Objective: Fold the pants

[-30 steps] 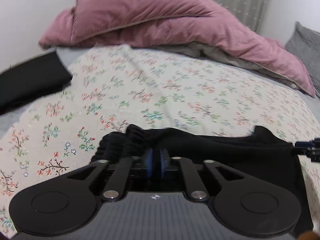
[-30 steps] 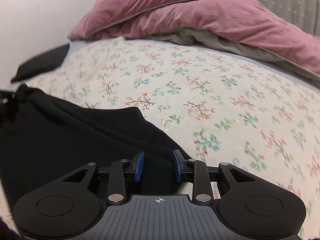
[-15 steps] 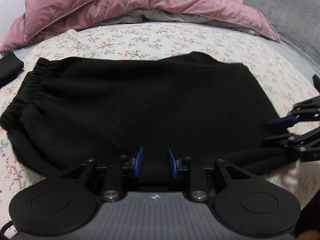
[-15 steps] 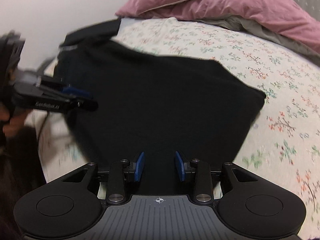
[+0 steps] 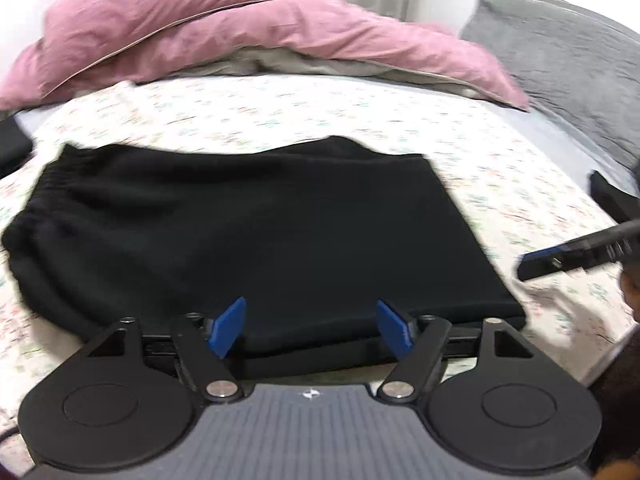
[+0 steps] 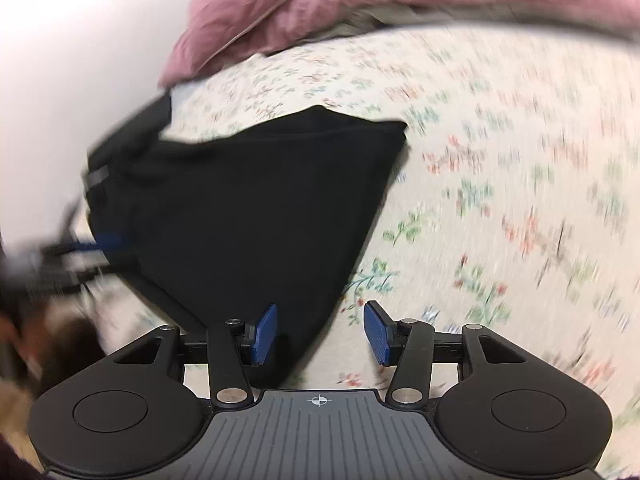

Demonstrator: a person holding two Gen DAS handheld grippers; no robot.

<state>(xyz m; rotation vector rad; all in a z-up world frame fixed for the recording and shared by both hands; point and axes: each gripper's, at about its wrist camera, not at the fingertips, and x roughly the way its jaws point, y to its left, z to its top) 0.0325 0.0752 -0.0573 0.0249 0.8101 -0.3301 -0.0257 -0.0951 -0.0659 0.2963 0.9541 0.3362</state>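
The black pants (image 5: 256,232) lie folded flat on the floral bedsheet (image 5: 280,120), waistband to the left. My left gripper (image 5: 312,328) is open and empty at their near edge. My right gripper (image 6: 320,332) is open and empty over the pants' near right corner (image 6: 248,208). The right gripper also shows in the left wrist view (image 5: 576,252), off the pants' right side. The left gripper shows blurred in the right wrist view (image 6: 92,248), at the left.
A pink duvet (image 5: 224,28) is heaped at the back of the bed. A grey pillow (image 5: 560,56) lies at the back right. Another dark garment (image 5: 12,148) lies at the far left edge. A white wall (image 6: 80,60) is on the left.
One second ago my left gripper was shut on the pants; it has let go and both grippers have opened wider. The pants now lie flat; both grippers have drawn back to the near edge.
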